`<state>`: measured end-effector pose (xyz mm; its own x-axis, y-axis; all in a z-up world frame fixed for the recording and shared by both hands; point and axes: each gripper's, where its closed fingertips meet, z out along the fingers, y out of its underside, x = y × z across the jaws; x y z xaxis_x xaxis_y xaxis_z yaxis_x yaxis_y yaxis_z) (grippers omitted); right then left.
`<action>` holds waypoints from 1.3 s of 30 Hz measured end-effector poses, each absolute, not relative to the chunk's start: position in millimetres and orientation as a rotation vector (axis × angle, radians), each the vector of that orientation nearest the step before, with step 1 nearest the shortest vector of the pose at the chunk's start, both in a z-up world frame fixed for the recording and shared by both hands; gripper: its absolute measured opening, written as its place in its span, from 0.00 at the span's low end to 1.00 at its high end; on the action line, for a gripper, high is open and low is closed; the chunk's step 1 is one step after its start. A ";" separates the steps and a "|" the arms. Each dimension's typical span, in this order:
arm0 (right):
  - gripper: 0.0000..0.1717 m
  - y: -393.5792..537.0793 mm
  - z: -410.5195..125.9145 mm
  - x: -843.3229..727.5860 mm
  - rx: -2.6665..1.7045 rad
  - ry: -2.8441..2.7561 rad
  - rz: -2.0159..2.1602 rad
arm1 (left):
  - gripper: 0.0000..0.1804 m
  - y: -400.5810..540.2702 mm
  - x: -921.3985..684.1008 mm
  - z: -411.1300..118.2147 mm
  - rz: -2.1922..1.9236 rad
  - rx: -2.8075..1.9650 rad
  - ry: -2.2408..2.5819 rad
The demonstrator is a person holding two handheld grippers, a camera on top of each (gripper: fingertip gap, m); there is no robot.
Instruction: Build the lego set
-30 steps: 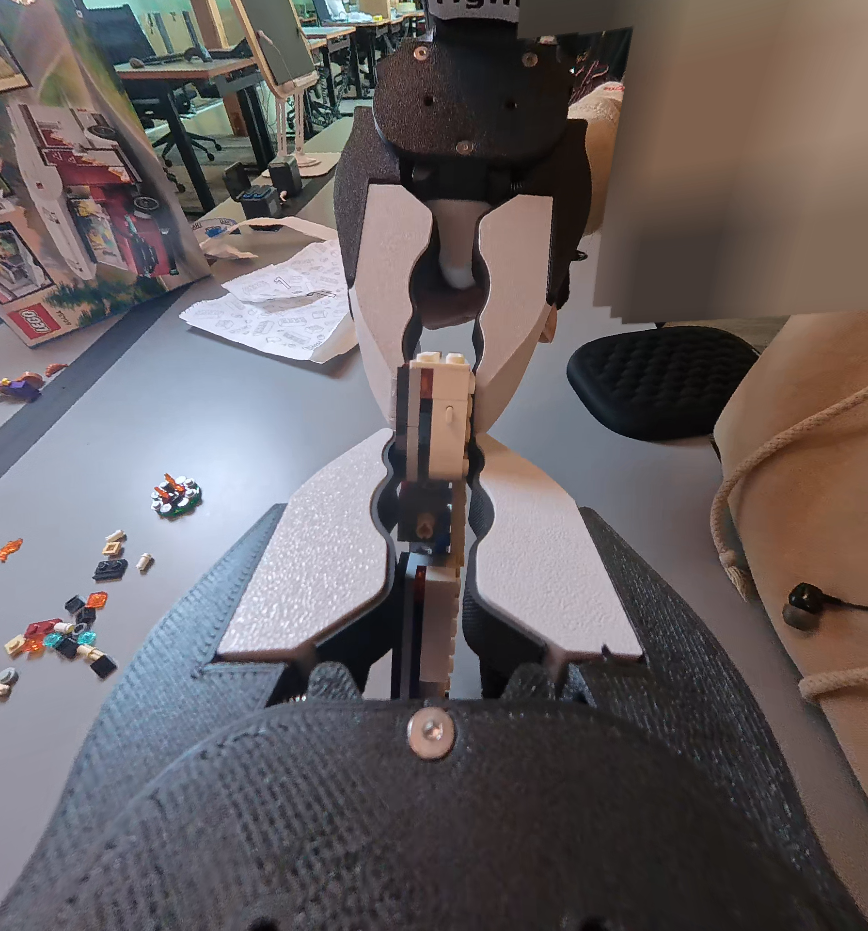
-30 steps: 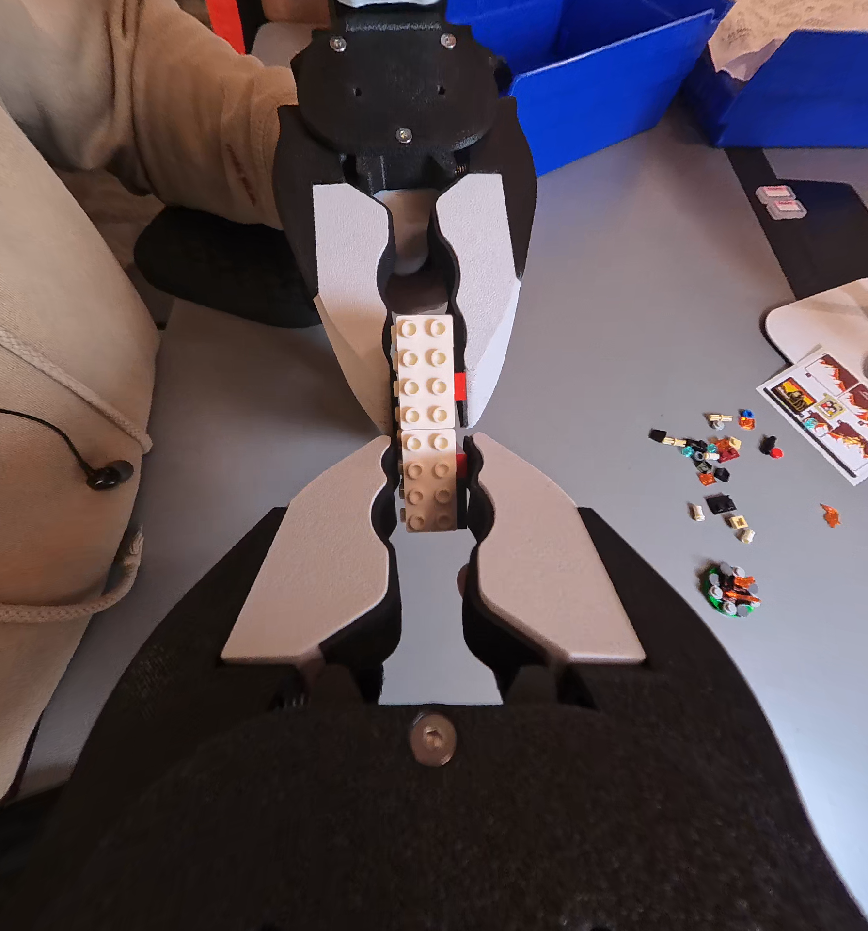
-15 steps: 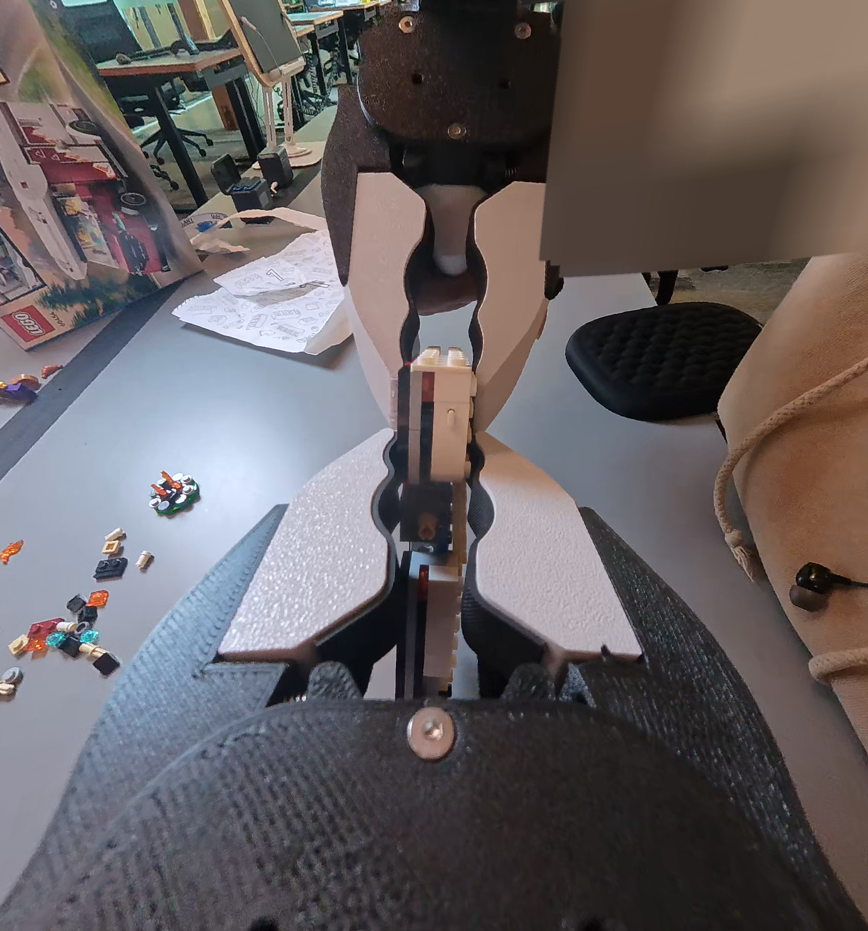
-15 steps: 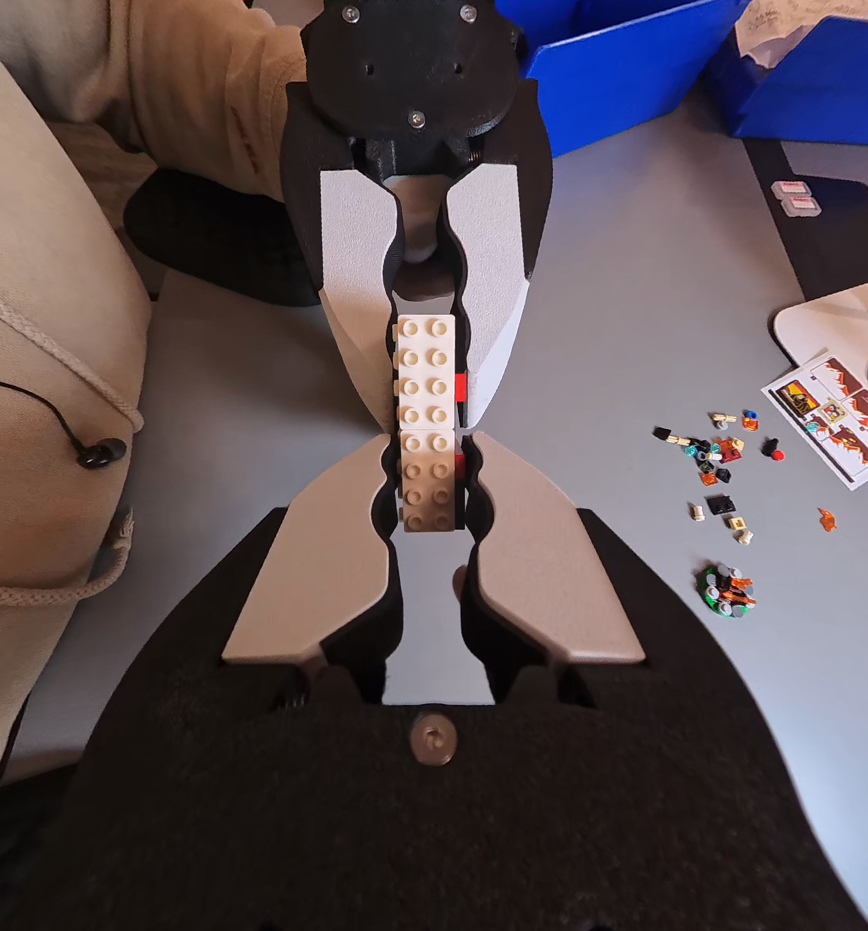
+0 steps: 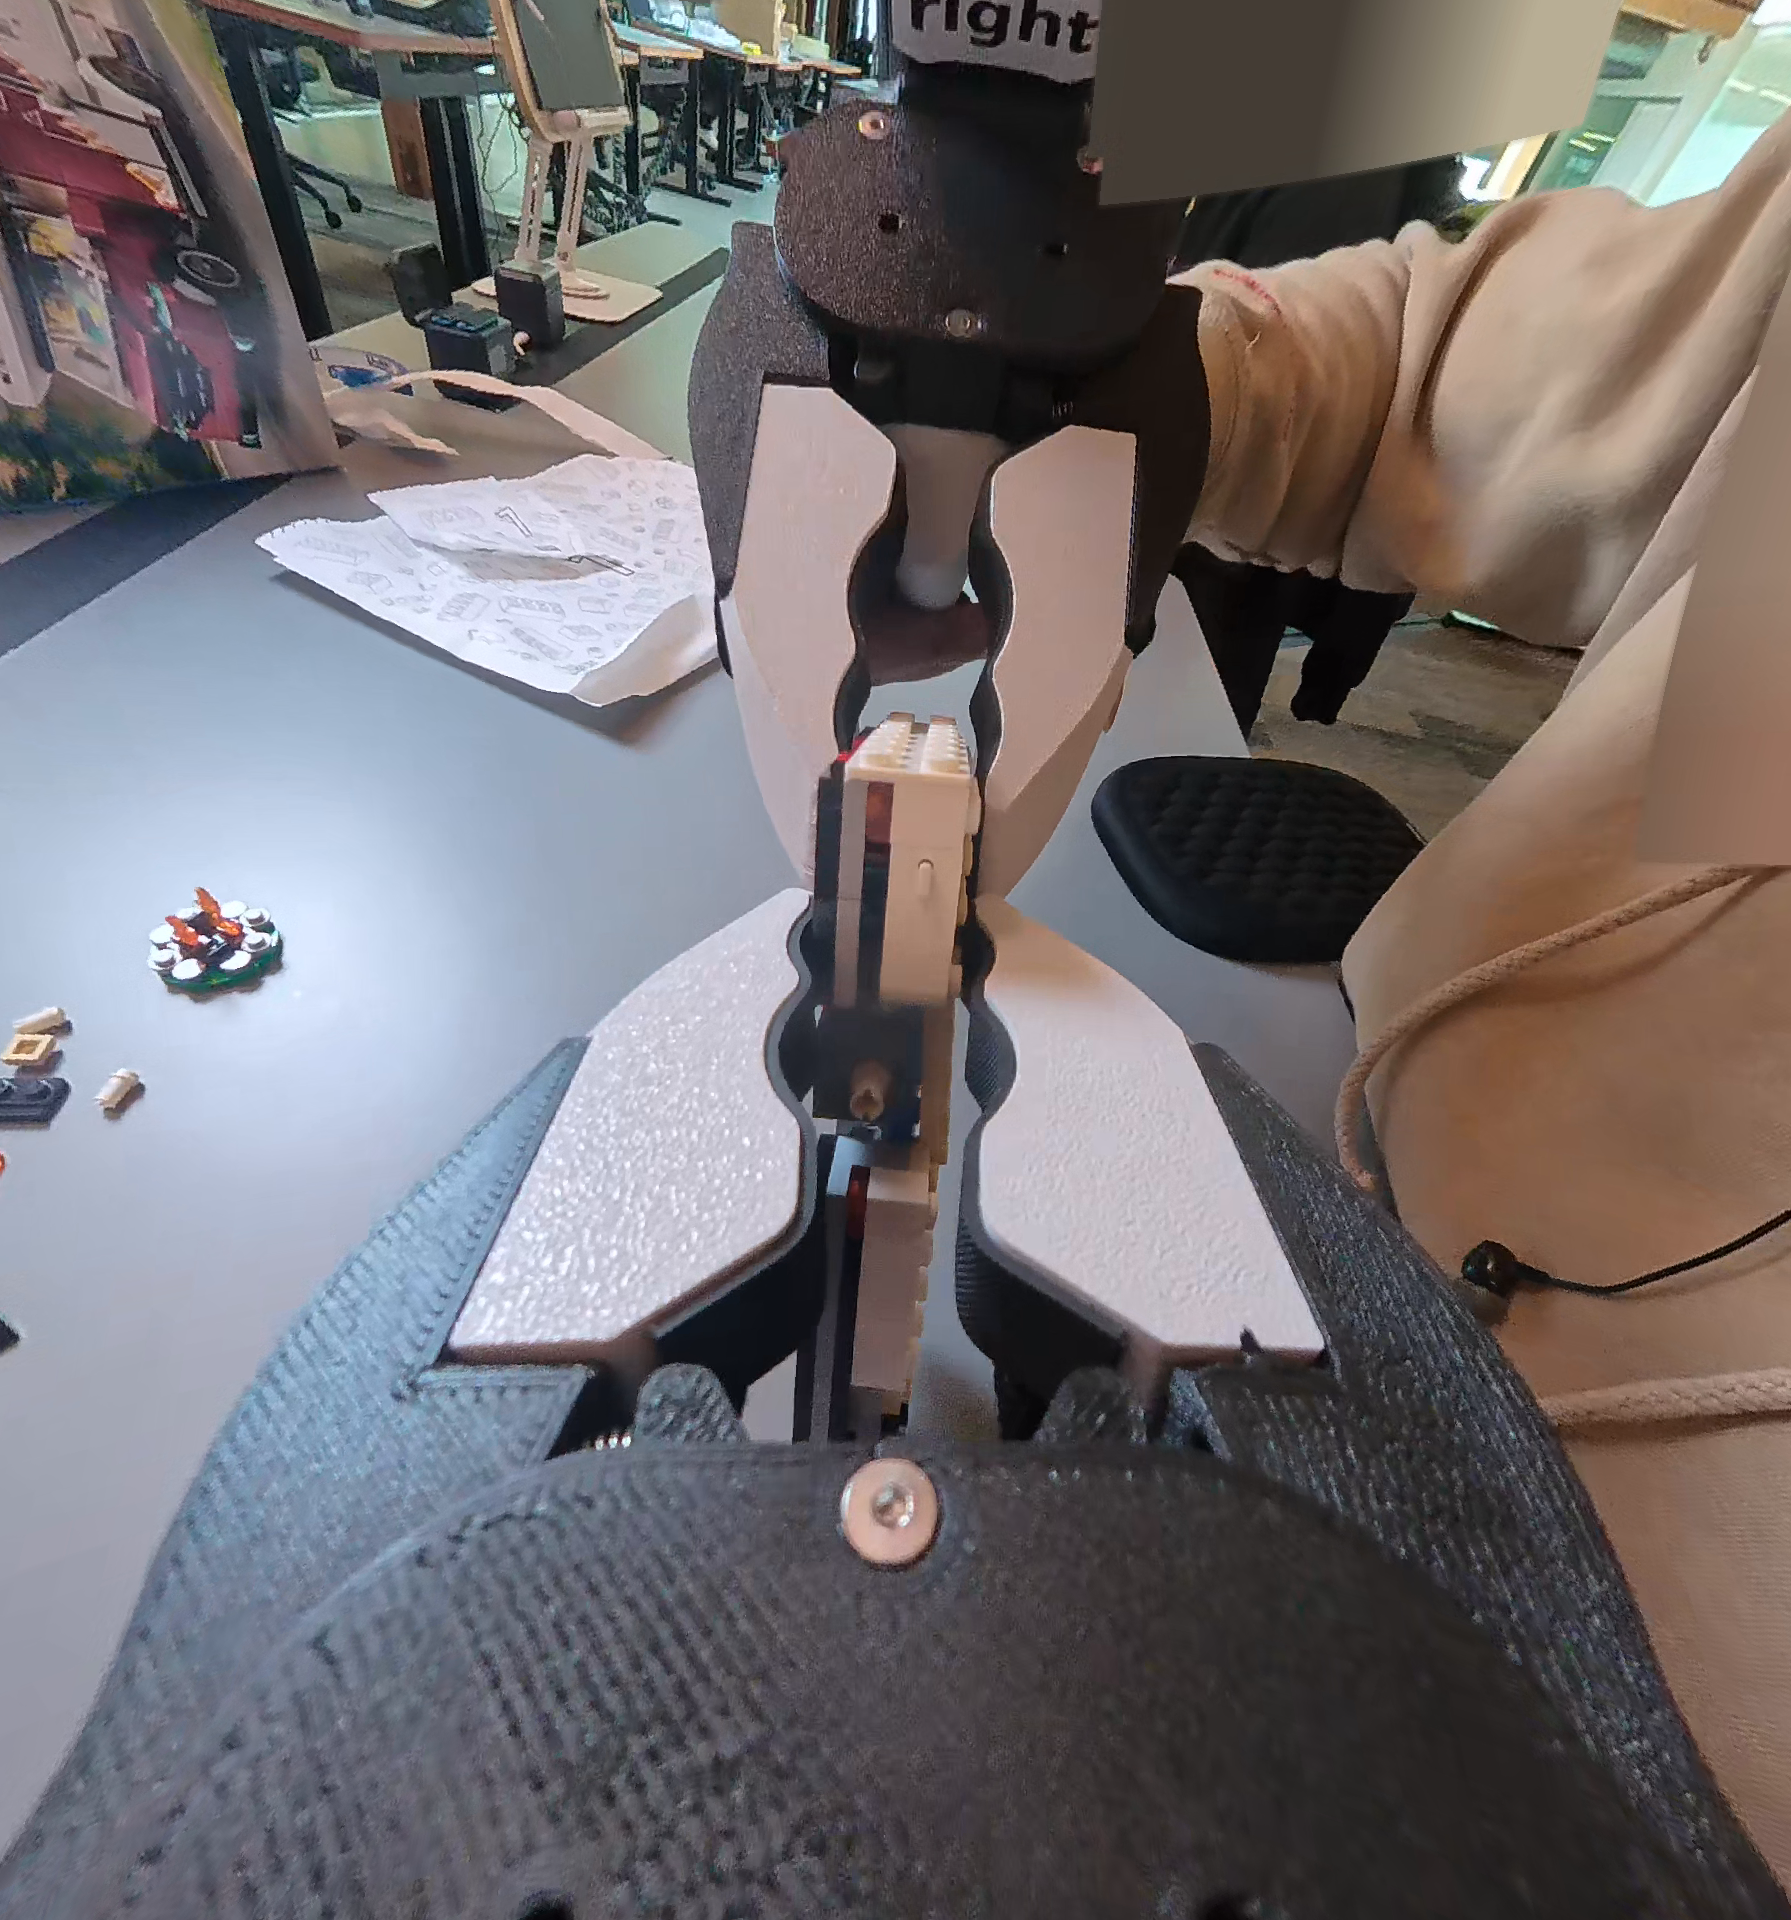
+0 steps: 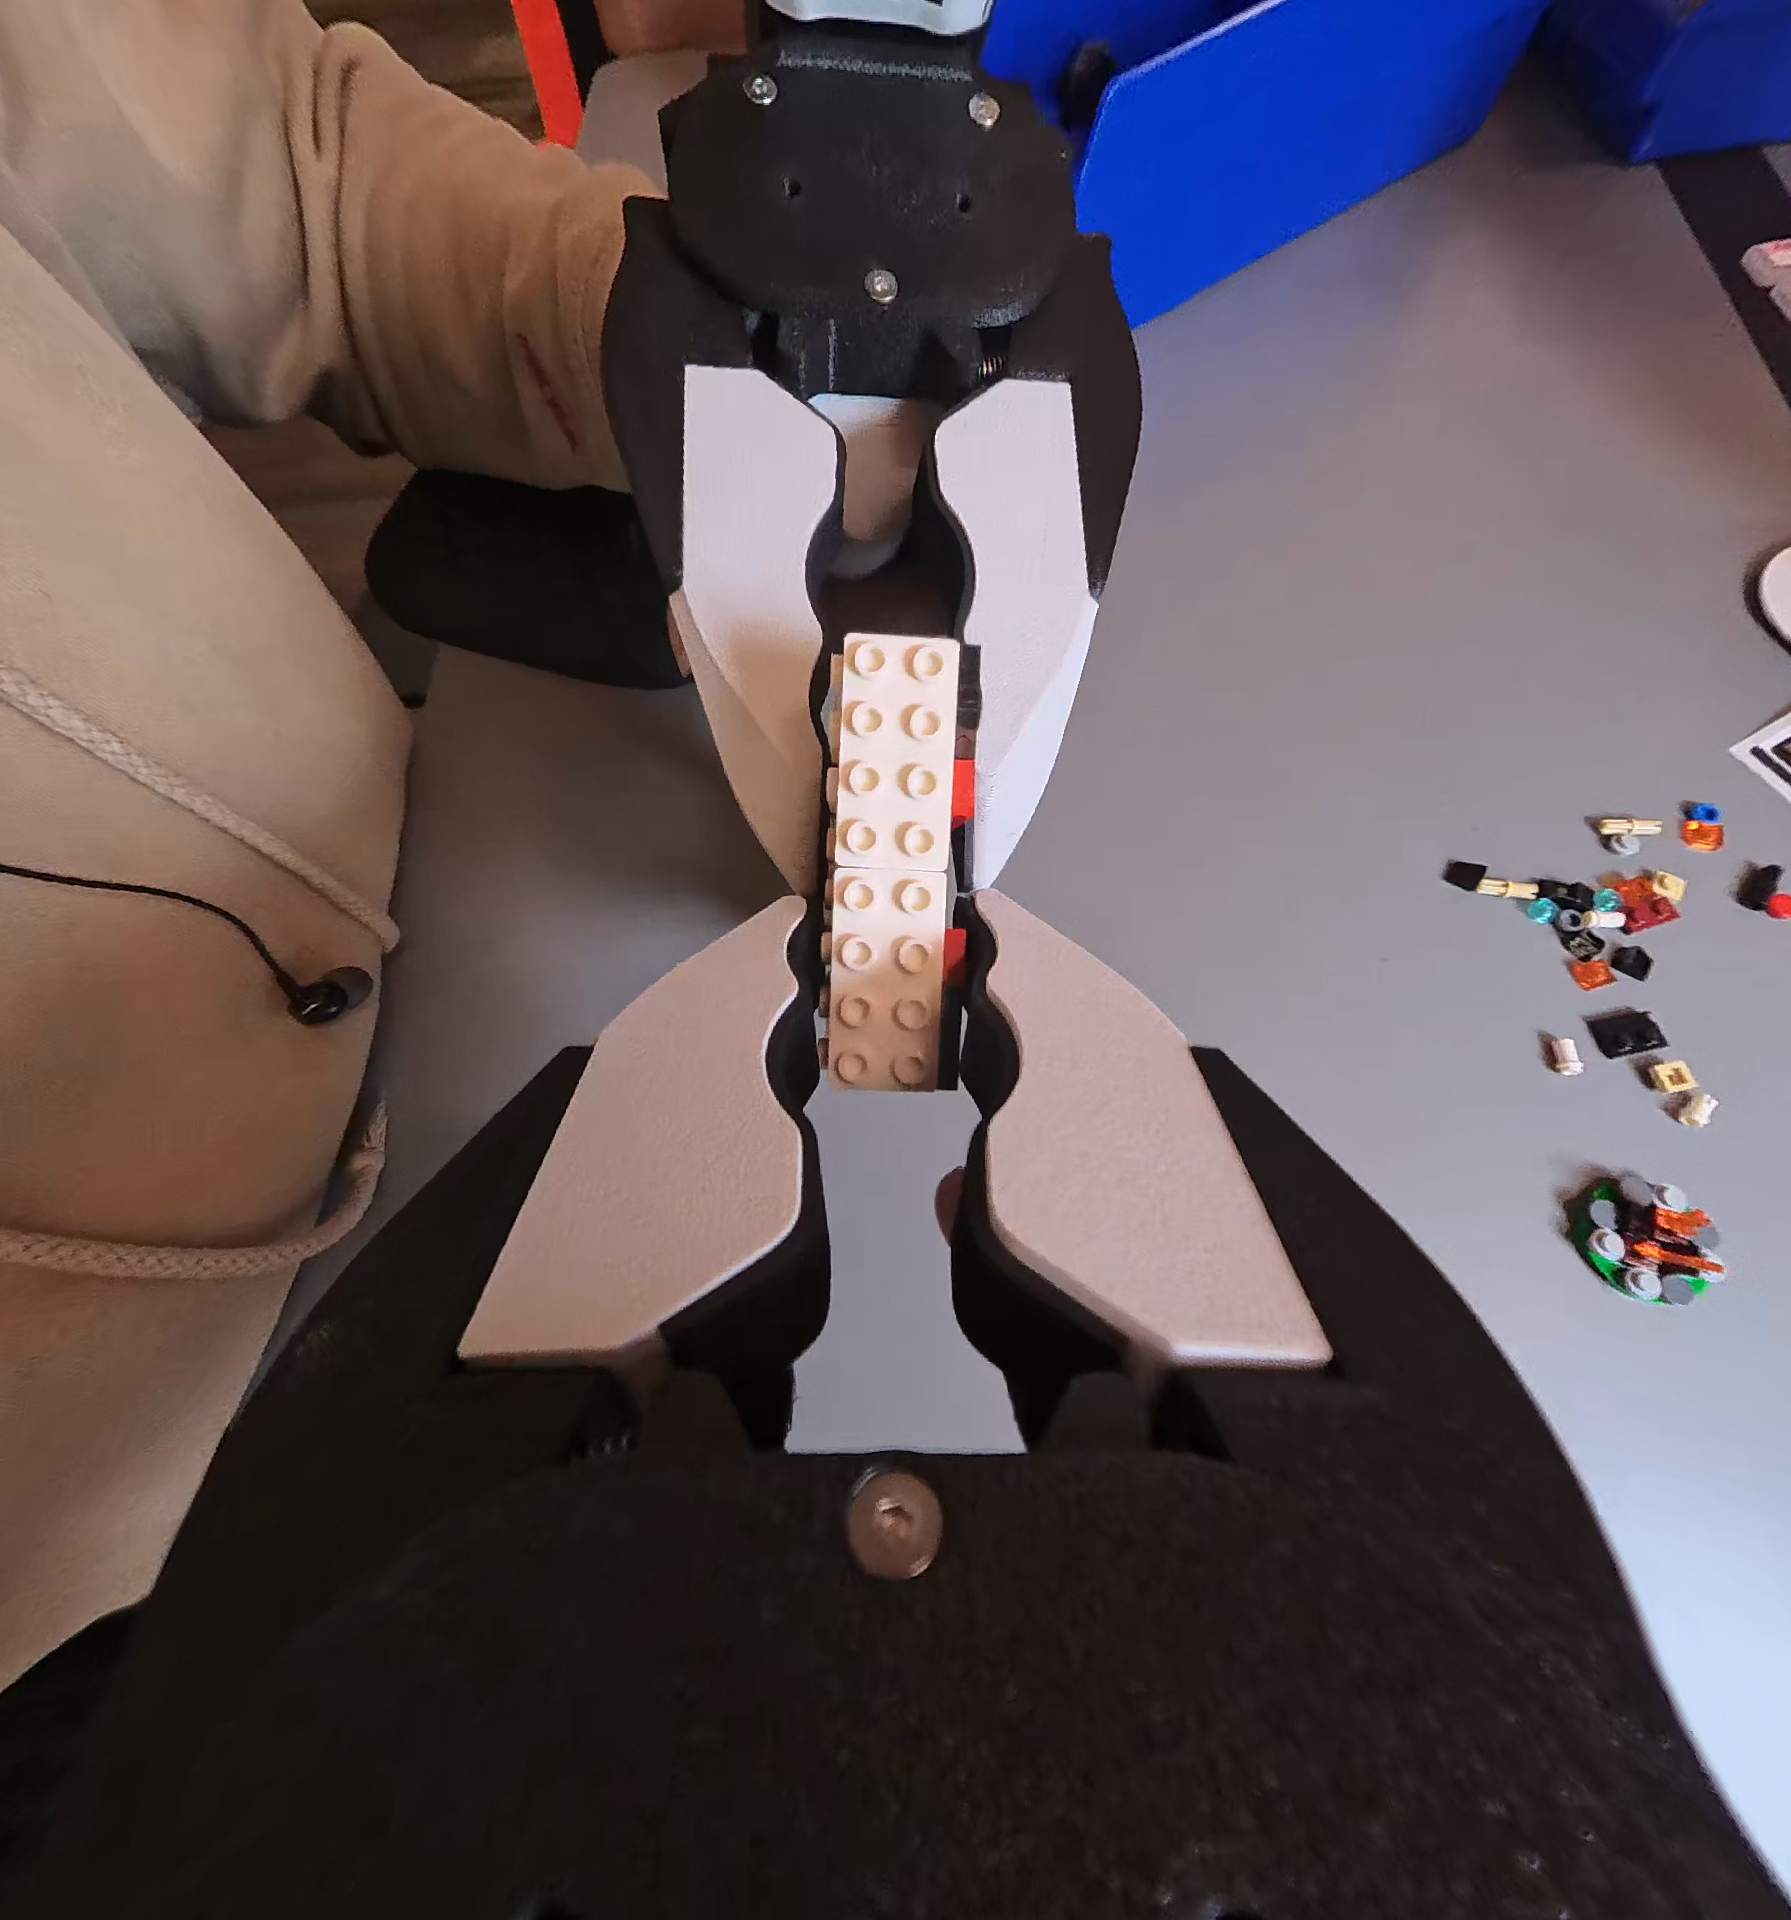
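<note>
Gripping one white and black brick assembly [image 6: 893, 873] from opposite ends, the left gripper [image 5: 891, 935] and the right gripper [image 6: 886, 904] meet tip to tip above the grey table [image 5: 403, 831]. Against the view of a second ago, the far gripper stands larger and lower in both wrist views, and a beige sleeve [image 5: 1442, 416] now shows behind the right gripper; the hold on the assembly is unchanged. Both pairs of jaws are clenched on the assembly, the dark wavy pads pressing its two long sides.

A large printed toy box [image 5: 91, 260] stands far left ahead of the left gripper, with a crumpled printed paper bag [image 5: 517, 582] lying before it; writing is on both, as on the white label atop the right gripper. Blue bins [image 6: 1286, 156] stand ahead and to the right of the right gripper.

From above, the assembly shows two white studded bricks end to end, two studs wide; from the side, black, white and dark layers, with red bits at one edge. Right of the right gripper lie a small round green piece [image 6: 1644, 1242] with orange and grey parts, and beyond it scattered small pieces [image 6: 1618, 914].
</note>
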<state>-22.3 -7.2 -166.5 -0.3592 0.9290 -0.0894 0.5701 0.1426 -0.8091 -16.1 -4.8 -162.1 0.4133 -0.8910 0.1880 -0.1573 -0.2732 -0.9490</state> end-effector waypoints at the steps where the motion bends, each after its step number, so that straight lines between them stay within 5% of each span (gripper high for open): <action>1: 0.14 -6.6 -167.2 -22.4 -1.442 -2.006 1.096 | 0.13 -4.3 -16.3 -163.3 -0.944 -1.706 0.922; 8: 0.14 6.8 -148.0 -34.5 -1.482 -1.977 1.117 | 0.14 8.0 -27.2 -146.9 -1.035 -1.627 0.780; 12: 0.31 25.9 -115.9 -39.3 -1.415 -1.809 1.185 | 0.13 20.0 -50.7 -125.0 -1.133 -1.524 0.576; 17: 0.33 25.4 -145.7 -39.6 -1.457 -1.576 1.388 | 0.13 27.6 -69.7 -115.2 -1.291 -1.438 0.364; 25: 0.18 6.9 -150.4 -65.0 -1.428 -1.406 1.580 | 0.13 27.8 -59.6 -116.2 -1.338 -1.416 0.346; 39: 0.14 7.8 -146.9 -67.7 -1.443 -1.353 1.687 | 0.13 29.7 -61.3 -110.4 -1.320 -1.427 0.336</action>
<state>-67.7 7.8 -146.9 -0.2843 0.8711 -0.4004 0.2016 -0.3539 -0.9133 -61.3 29.7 -110.4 0.3365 -0.7873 0.5167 0.4446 -0.3508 -0.8241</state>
